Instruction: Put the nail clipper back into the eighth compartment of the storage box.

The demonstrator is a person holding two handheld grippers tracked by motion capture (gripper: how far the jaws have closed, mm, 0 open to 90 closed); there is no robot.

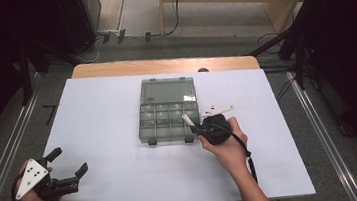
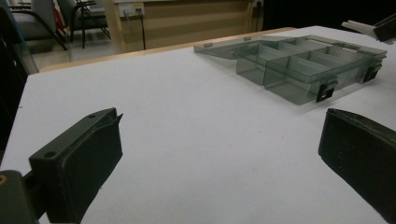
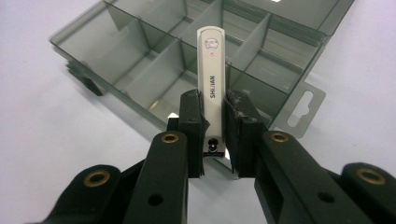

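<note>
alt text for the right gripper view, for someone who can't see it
The right gripper is shut on a slim white stick printed SHIJIAN, pointing it over the open grey compartment box. The box sits on a white table.

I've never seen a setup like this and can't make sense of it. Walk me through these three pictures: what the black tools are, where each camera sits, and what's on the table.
No machine here: a person holds a two-jaw hand gripper in each hand. The high view looks down from above the person's side of the white table. On it lies a smoky-grey clear compartment box, lid open and lying flat behind it.

The other two pictures come from cameras riding on the grippers, looking along their black jaws. The left gripper rests near the table's front left corner, jaws wide apart. The right gripper is shut on a slim white nail clipper printed "SHIJIAN", at the box's front right corner.
</note>
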